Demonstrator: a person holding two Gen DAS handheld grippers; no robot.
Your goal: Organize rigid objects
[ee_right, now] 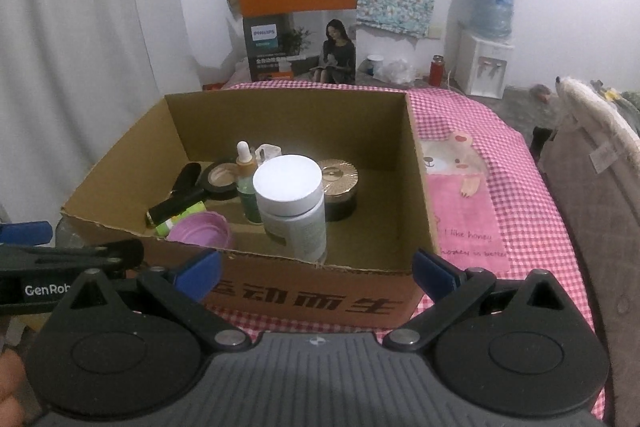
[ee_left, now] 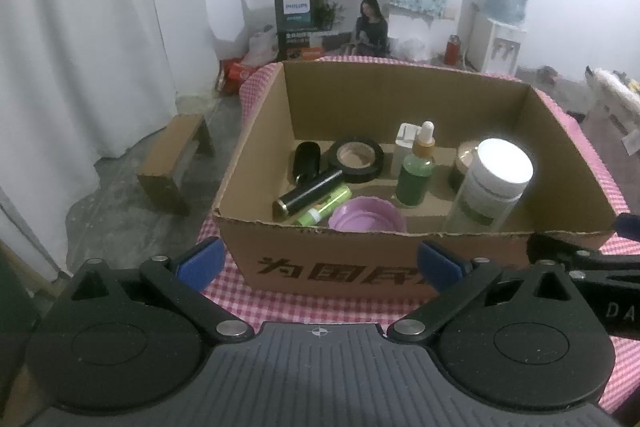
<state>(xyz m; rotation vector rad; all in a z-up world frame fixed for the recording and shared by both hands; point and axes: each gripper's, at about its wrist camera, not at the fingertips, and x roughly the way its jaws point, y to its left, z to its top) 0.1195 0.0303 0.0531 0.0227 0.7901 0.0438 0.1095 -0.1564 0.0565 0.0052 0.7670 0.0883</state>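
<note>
An open cardboard box (ee_left: 400, 267) (ee_right: 416, 163) stands on a pink checked cloth. Inside it are a white-capped jar (ee_left: 490, 183) (ee_right: 290, 203), a green dropper bottle (ee_left: 418, 173) (ee_right: 246, 183), a roll of black tape (ee_left: 356, 159) (ee_right: 222, 177), a black tube (ee_left: 308, 193) (ee_right: 176, 207), a green tube (ee_left: 328, 209), a purple bowl (ee_left: 366, 215) (ee_right: 200, 231), a gold-lidded jar (ee_right: 338, 183) and a white plug (ee_left: 406, 139). My left gripper (ee_left: 320, 263) and my right gripper (ee_right: 316, 267) both stand open and hold nothing, just before the box's near wall.
The pink checked cloth (ee_right: 500, 147) with a bear print extends to the right of the box. A Philips carton (ee_right: 300, 27) stands behind. A water dispenser (ee_right: 486, 39) is at the back right, a small cardboard stool (ee_left: 176, 159) on the floor at left.
</note>
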